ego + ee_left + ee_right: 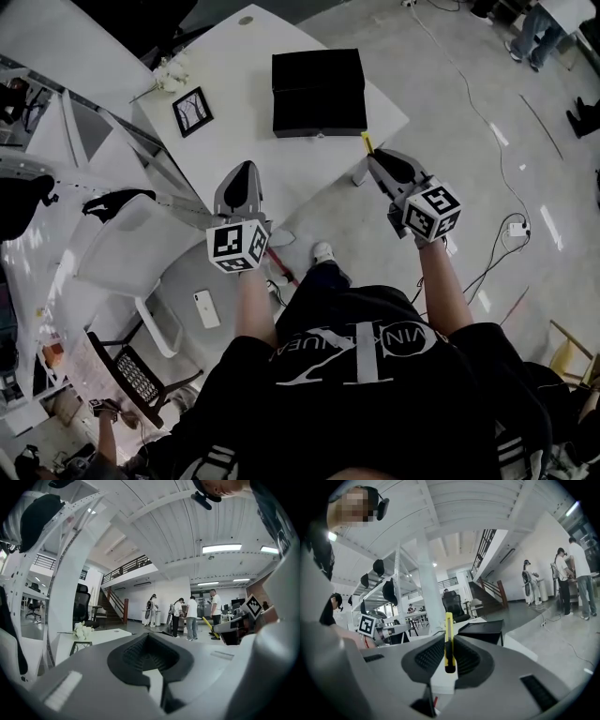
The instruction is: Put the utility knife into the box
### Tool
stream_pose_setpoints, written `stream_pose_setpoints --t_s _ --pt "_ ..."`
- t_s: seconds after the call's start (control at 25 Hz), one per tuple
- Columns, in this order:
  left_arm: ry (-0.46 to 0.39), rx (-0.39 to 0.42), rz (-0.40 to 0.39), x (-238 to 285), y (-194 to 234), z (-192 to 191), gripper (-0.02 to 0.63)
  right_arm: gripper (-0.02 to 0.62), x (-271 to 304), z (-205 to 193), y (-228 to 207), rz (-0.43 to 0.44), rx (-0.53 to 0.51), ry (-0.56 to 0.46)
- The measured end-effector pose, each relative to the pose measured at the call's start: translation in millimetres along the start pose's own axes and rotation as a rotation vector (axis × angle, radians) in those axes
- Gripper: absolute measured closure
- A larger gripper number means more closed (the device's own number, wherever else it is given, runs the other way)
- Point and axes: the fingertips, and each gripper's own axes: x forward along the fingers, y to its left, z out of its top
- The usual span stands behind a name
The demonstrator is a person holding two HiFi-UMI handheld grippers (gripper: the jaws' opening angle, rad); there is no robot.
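One utility knife (pixel 449 637) in right gripper (pixel 377 161) | box (pixel 318 92) near table (pixel 234 75) edge

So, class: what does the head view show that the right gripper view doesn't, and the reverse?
Head view only: the framed picture on the table, and a phone. Right gripper view only: people standing in the distance, and stairs. Both: the right tool shut on the knife, with the box ahead.
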Motion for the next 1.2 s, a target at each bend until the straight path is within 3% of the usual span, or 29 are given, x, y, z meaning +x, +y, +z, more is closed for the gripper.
stream_pose_setpoints --t_s 0.52,0.92,1.2 --pt "0.01 -0.009 -0.066 63 22 -7 0.595 0.528 52 -1 -28 -0.016 -0.012 0.067" --pt "0.018 -0.028 -0.047 76 35 -10 0.595 0.528 84 0 -42 -0.013 -0.023 0.146" --pt "0.031 -0.031 0.0 94 57 -12 0.595 0.528 121 -10 -47 0.058 -0.077 0.266"
